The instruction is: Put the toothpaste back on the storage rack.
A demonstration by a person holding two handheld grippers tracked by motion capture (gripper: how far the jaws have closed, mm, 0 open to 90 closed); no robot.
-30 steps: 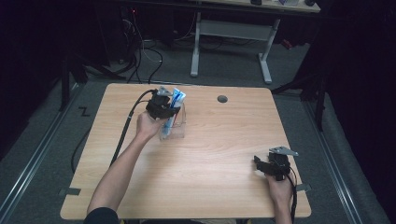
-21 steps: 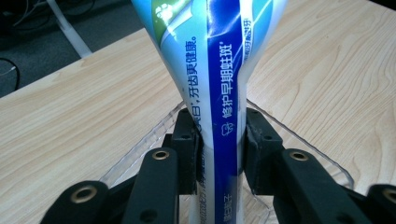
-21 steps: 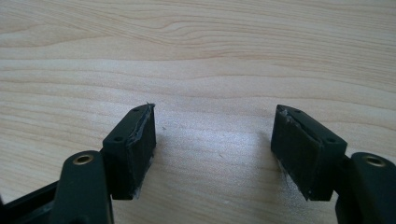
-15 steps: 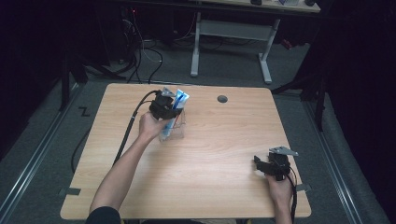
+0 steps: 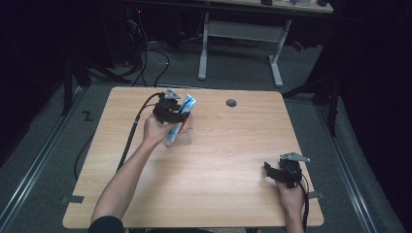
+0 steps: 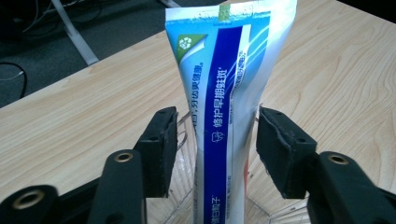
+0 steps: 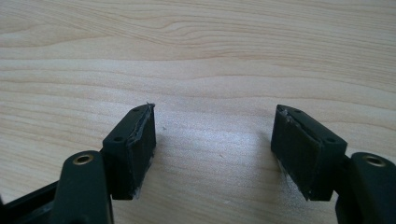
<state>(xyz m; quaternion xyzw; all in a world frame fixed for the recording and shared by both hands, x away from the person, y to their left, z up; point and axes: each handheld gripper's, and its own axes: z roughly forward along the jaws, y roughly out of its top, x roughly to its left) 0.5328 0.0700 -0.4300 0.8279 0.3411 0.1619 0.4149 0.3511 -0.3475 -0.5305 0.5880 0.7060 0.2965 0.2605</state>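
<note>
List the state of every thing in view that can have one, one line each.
Toothpaste tube: upright in the clear holder, cap end down, between the left fingers, gaps on both sides.
Clear holder: upright on the table, holding the tube.
Left gripper: jaws have just been opening, released.
Right gripper: open, nothing between its fingers, over bare wood.

1. A dim recording lab or studio, not a home.
2. A light wooden table [image 5: 218,160] stands lit alone on grey carpet.
3. Black cables [image 5: 145,53] tangle on the floor behind it.
4. A white-legged desk [image 5: 243,43] stands farther back in darkness.
</note>
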